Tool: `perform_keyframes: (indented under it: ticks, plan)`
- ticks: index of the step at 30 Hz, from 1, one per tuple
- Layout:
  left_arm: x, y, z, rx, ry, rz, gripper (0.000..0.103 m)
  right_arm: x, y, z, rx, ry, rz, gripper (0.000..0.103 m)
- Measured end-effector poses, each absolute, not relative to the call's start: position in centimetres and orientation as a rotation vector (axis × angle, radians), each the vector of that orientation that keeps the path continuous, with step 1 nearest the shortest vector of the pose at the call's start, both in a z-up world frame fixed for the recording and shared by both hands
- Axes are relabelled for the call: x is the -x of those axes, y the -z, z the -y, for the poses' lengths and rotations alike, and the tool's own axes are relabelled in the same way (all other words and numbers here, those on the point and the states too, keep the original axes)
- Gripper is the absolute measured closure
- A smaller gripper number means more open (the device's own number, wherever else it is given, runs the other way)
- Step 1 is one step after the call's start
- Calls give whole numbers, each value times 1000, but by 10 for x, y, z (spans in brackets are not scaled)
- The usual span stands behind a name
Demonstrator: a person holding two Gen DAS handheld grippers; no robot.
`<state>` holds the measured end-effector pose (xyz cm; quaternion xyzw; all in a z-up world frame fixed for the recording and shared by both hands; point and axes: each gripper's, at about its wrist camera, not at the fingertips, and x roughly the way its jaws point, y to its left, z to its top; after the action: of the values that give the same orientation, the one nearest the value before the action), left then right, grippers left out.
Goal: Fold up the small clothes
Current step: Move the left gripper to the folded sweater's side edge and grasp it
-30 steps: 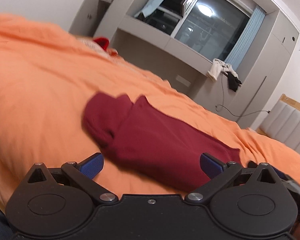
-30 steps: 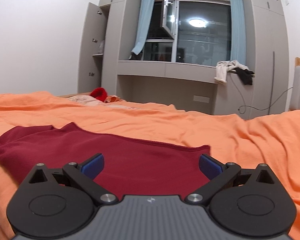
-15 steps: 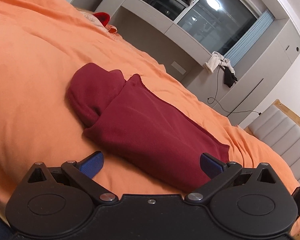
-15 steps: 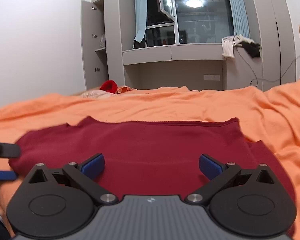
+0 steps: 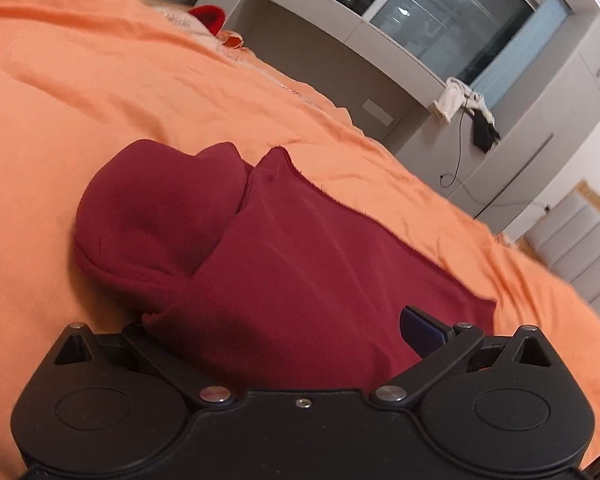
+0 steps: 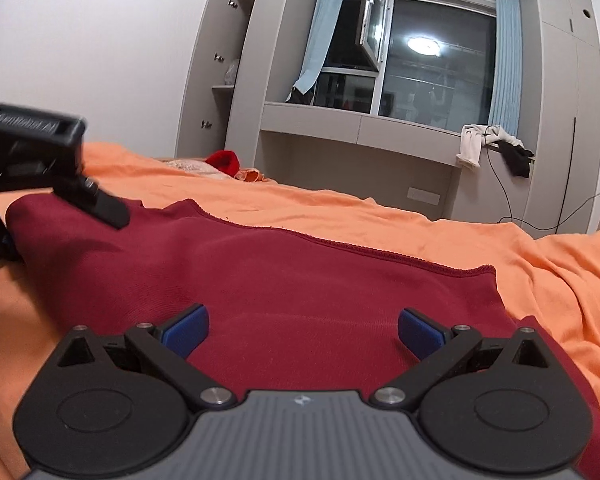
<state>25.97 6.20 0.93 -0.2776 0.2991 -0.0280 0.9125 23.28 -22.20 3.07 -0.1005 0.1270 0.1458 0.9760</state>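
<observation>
Dark red garment (image 5: 300, 264) flat on orange bed cover (image 5: 100, 92), folded into a long strip, hemmed edge toward the window side. Rounded bunched end (sleeve or hood, cannot tell which) (image 5: 156, 216) at far left of the strip in the left wrist view.

Left hand-held gripper (image 5: 296, 320): spread wide, low over the near-left corner of the garment. Right blue pad (image 5: 420, 330) visible above the cloth; left pad hidden under or behind the cloth edge. Nothing clamped, as far as visible.

Right hand-held gripper (image 6: 303, 330): also spread wide, both blue pads (image 6: 186, 330) showing, hovering just over the middle-right part of the garment; cloth between the fingers, not pinched.

In the right wrist view, left hand-held gripper seen at far left edge, black finger (image 6: 100, 202) angled down onto the garment's left end.

Background: red item (image 6: 224, 160) at the far edge of the bed, white cloth (image 6: 470, 146) and black cloth (image 6: 514, 158) hung on the ledge under the window (image 6: 432, 68), cable (image 6: 500, 196) trailing down the wall.
</observation>
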Motion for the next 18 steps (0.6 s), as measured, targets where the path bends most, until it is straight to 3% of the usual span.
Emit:
perform_keyframes:
  ticks: [18]
  plan:
    - [-244, -6, -77, 636, 82, -595, 1, -225, -27, 222, 229, -274, -190, 0]
